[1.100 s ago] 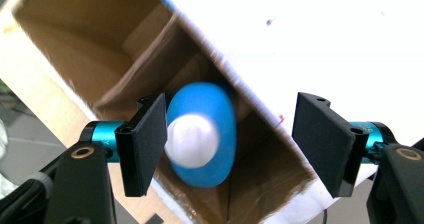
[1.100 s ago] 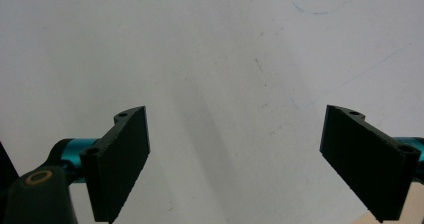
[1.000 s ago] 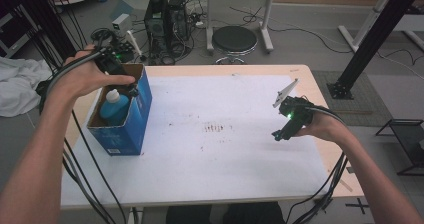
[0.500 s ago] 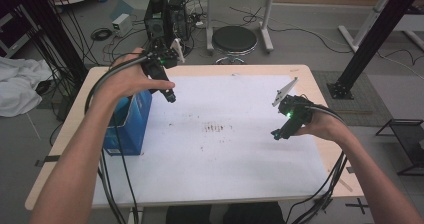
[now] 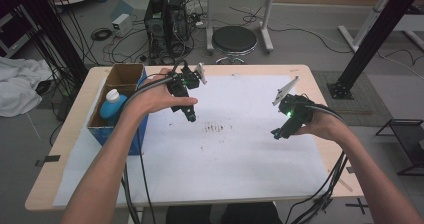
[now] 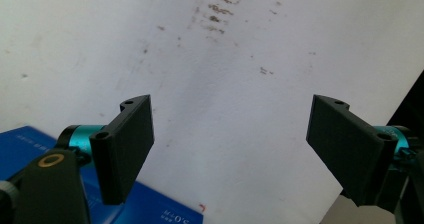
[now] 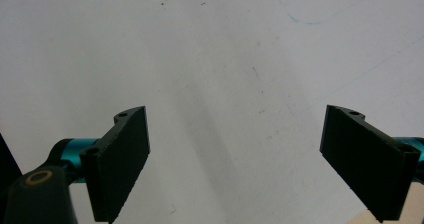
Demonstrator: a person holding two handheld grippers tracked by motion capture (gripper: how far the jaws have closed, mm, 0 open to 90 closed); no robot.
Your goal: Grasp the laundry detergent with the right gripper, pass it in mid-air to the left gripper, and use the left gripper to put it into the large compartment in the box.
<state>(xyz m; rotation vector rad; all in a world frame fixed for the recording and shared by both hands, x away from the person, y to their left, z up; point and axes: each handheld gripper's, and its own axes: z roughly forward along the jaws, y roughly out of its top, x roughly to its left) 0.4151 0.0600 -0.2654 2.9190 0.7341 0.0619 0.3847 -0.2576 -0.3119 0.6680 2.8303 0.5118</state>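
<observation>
blue bottle (image 5: 113, 104) upright in box (image 5: 125, 75); left gripper (image 5: 190, 115) just opened, empty, tilted over paper (image 5: 240, 149)

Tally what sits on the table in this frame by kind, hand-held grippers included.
Blue cardboard box: 1
Blue bottle with a white cap, standing inside the box: 1
White paper sheet covering the tabletop: 1
Hand-held grippers: 2, the left gripper and the right gripper, both with jaws open and nothing between them
Total: 5
</observation>
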